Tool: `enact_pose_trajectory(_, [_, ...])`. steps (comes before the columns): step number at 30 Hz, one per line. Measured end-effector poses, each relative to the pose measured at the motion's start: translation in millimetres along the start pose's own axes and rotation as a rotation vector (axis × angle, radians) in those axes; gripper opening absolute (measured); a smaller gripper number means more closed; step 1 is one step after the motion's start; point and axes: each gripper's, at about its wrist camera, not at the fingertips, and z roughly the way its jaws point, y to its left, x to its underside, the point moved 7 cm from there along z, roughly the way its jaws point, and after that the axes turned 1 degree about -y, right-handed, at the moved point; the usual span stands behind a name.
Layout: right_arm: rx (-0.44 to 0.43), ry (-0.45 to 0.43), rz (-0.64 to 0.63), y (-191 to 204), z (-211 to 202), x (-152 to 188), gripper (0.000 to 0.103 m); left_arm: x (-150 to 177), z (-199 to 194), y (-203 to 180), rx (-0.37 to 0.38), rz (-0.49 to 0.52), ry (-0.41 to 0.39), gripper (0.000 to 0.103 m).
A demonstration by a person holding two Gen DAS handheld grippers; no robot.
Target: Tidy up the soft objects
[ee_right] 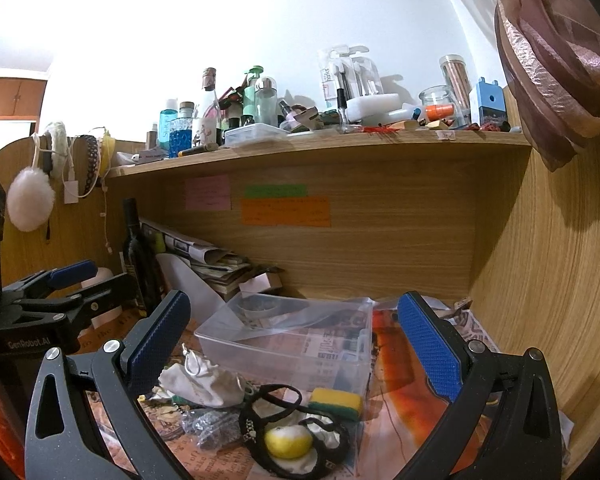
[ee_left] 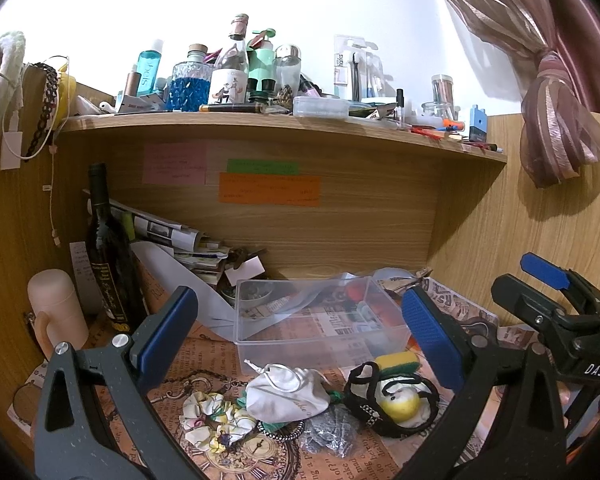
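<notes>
A clear plastic box [ee_left: 320, 320] [ee_right: 292, 344] stands empty on the paper-covered desk. In front of it lie soft things: a white drawstring pouch [ee_left: 288, 394] [ee_right: 204, 384], a floral scrunchie [ee_left: 212, 416], a yellow-green sponge [ee_left: 398, 362] [ee_right: 336, 402], a black headband [ee_left: 392, 404] [ee_right: 296, 440] around a yellow-white soft toy [ee_left: 400, 402] [ee_right: 288, 442], and a grey mesh scrubber [ee_left: 332, 432] [ee_right: 212, 426]. My left gripper [ee_left: 300, 332] is open and empty above the pile. My right gripper [ee_right: 300, 344] is open and empty, to the right of the left one.
A dark wine bottle [ee_left: 108, 256] and a pink tumbler [ee_left: 56, 312] stand at the left. Stacked papers [ee_left: 180, 240] lie behind the box. A crowded shelf [ee_left: 284, 124] hangs overhead. A wooden side wall [ee_right: 540, 280] and tied curtain [ee_left: 556, 120] close off the right.
</notes>
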Motion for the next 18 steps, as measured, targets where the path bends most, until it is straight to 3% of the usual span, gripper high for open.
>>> enact_pose_trajectory(18, [-0.006, 0.014, 0.011, 2.5, 2.3, 3.3, 0.103, 7.1, 4.5, 0.4, 0.003, -0.003, 0.028, 0.103])
